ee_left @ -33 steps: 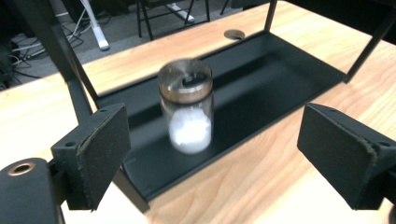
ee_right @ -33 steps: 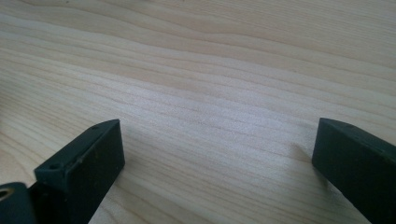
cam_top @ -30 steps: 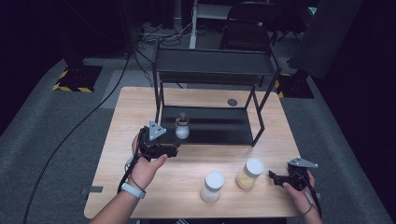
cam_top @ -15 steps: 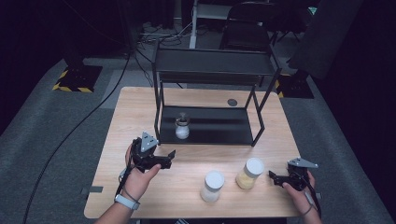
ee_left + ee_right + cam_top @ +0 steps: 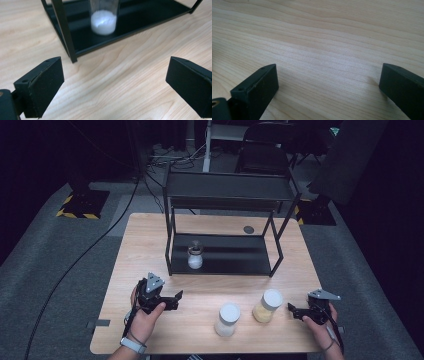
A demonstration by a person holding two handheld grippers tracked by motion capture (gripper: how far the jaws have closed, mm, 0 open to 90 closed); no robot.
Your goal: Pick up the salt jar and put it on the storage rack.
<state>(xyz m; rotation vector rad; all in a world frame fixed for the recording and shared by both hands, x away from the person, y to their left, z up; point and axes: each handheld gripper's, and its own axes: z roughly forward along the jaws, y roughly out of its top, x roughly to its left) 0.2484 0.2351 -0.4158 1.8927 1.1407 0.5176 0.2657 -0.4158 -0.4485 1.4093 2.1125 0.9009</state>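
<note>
left claw (image 5: 172, 299) has pulled back from the shelf rack (image 5: 225, 262) toward the near left of the surface (image 5: 150, 235), jaws wide apart, empty. small glass jar (image 5: 194, 256) with white powder sits on the rack's bottom shelf, released, apparently one placement done. right claw (image 5: 295, 311) unmoved at near right, jaws apart, empty. white-lid jar (image 5: 228, 319) and yellow-fill jar (image 5: 267, 305) stand between the claws, likely next.

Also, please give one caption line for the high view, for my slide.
Two open claws, left and right, rest on a wooden table near two white-lidded jars and a black shelf.
</note>
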